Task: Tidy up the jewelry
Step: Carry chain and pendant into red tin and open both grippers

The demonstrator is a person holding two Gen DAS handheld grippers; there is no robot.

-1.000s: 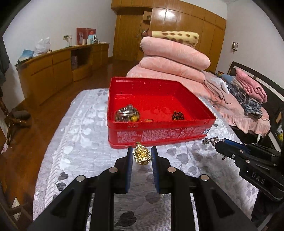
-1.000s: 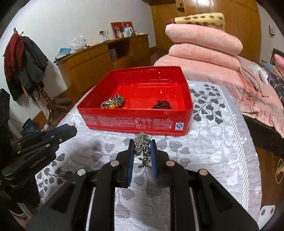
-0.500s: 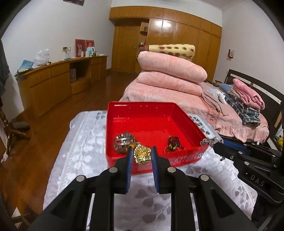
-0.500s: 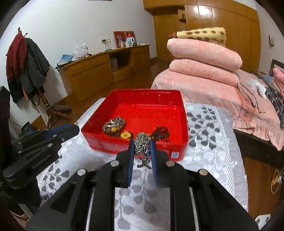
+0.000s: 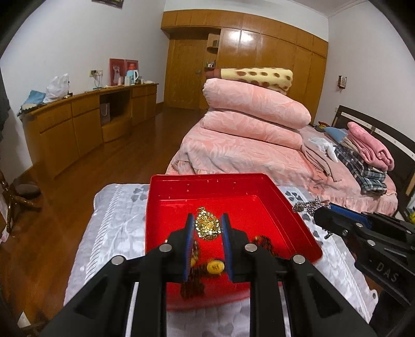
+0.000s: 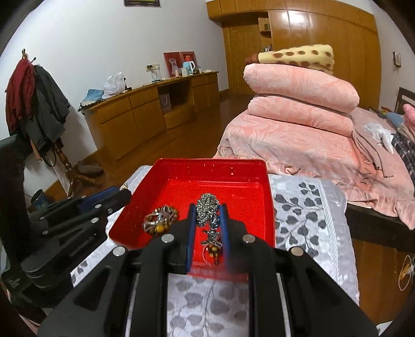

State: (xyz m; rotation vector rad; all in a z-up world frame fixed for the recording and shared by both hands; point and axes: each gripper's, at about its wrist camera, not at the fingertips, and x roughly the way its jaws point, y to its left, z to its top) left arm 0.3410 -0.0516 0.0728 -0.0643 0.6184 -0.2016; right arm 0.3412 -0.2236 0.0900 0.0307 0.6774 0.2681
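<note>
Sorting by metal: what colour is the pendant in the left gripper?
Gold pendant, clearest in the left wrist view.

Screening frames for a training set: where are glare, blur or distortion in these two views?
Left wrist: glare on the wardrobe, walls bowed by the fisheye, dark corners, box rim smeared near the tool. Right wrist: the same wardrobe glare and bowing, blur along the box near edge.

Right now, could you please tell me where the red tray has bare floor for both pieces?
The square red plastic tray is bare along its far wall and far right corner. The near side is crowded: metal bangles near left, a dark beaded piece near right, a yellow bead between.
</note>
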